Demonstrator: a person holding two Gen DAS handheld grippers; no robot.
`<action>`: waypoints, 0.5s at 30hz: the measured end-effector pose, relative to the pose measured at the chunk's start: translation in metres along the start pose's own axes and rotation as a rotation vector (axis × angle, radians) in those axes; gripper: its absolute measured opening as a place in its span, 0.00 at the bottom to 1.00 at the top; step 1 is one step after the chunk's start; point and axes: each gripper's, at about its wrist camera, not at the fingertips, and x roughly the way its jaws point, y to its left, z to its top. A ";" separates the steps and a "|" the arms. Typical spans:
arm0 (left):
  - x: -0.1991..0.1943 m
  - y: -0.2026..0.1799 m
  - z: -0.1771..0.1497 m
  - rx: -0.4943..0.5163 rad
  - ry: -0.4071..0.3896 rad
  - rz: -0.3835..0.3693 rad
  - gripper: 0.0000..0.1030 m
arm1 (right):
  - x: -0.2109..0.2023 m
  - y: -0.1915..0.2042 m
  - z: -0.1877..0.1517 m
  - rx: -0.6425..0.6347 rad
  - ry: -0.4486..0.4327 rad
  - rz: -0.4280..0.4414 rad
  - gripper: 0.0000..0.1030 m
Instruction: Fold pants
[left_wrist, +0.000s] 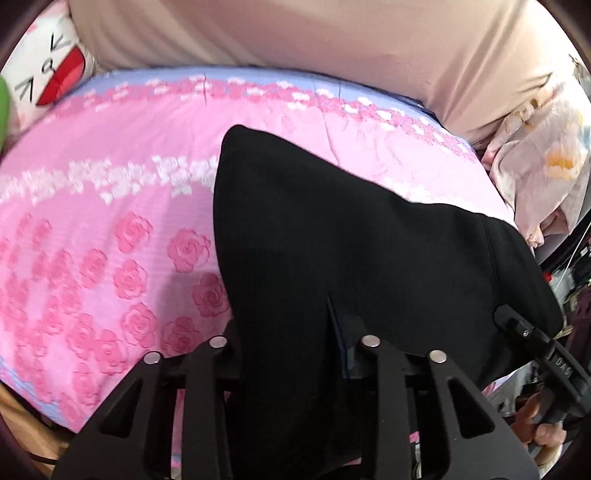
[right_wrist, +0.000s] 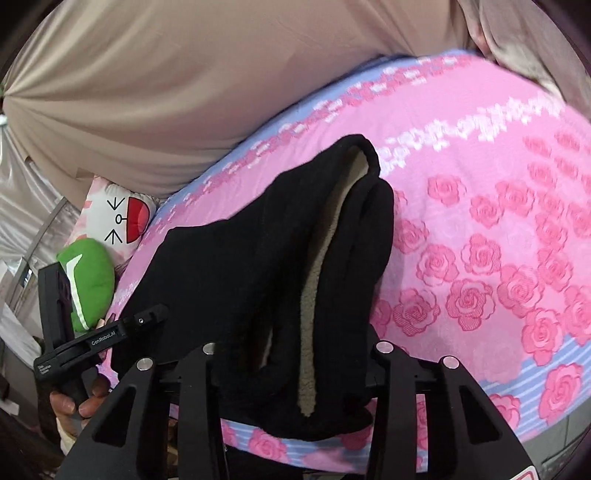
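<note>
Pants (left_wrist: 332, 229): black, bunched over the near edge of the bed; one end reaches toward the middle of the sheet, the rest is gathered up between the two grippers.
Lining (right_wrist: 321, 295): pale fleecy inside shows in a long fold of the pants, seen from the right wrist.
Bed (left_wrist: 110, 206): pink sheet with roses, white lettering across it, a blue band along the far and near edges.
Left gripper (left_wrist: 291, 347): jaws narrow, black cloth fills the gap between them and drapes over the fingers; the pads are hidden, so whether they press the cloth I cannot tell.
Right gripper (right_wrist: 295, 354): jaws narrow, a thick fold of pants and lining sits between them; pads hidden, so grip cannot be told.
Hands: fingers of one hand (left_wrist: 543, 428) around the right gripper's handle at the near right corner; another hand (right_wrist: 74, 402) on the left gripper's handle at the near left.
Curtain (left_wrist: 295, 33): beige cloth hanging along the far edge of the bed.
Pillow (right_wrist: 122, 214): white with a cartoon face, at the far left corner.
Green plush (right_wrist: 92, 280): just beside the pillow, off the left edge.
Bedding heap (left_wrist: 543, 162): pale flowered cloth piled at the far right corner.
</note>
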 end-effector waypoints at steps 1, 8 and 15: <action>-0.003 -0.002 0.001 0.007 -0.005 0.003 0.27 | -0.004 0.006 0.002 -0.011 -0.007 0.006 0.38; -0.019 -0.007 -0.001 0.039 -0.018 0.011 0.25 | -0.013 0.024 -0.001 -0.062 -0.008 -0.036 0.38; -0.026 -0.005 -0.007 0.028 -0.028 0.003 0.24 | -0.016 0.011 -0.006 -0.013 0.003 -0.018 0.38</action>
